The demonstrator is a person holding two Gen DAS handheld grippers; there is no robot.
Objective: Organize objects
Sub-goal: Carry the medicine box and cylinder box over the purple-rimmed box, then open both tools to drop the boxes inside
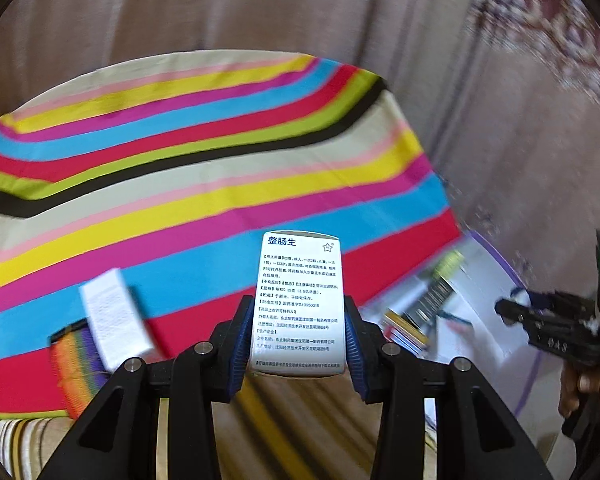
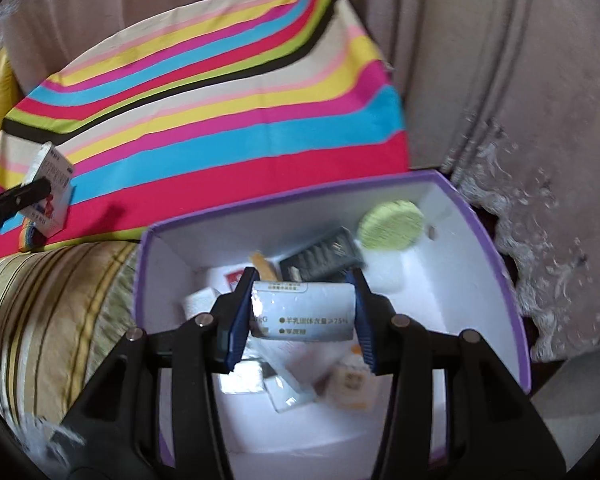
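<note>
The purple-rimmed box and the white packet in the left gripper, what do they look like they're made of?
Purple-rimmed box: probably rigid paperboard, matte white inside with a purple covering; thin, straight, sharply folded walls suggest it.
White packet in the left gripper: looks like a thin printed cardboard carton, slightly glossy, with crisp edges and a flat printed face.

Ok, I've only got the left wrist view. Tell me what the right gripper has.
Observer: The right gripper is shut on a white packet with dark print, held crosswise between the fingers.
Operator: Give me its position.
Observer: It is over the open purple box, above the things inside.
Operator: List what's in there.
Observer: A green round pad at the far right, a dark case beside it, and small white cartons nearer; the rest is too blurred to name.
</note>
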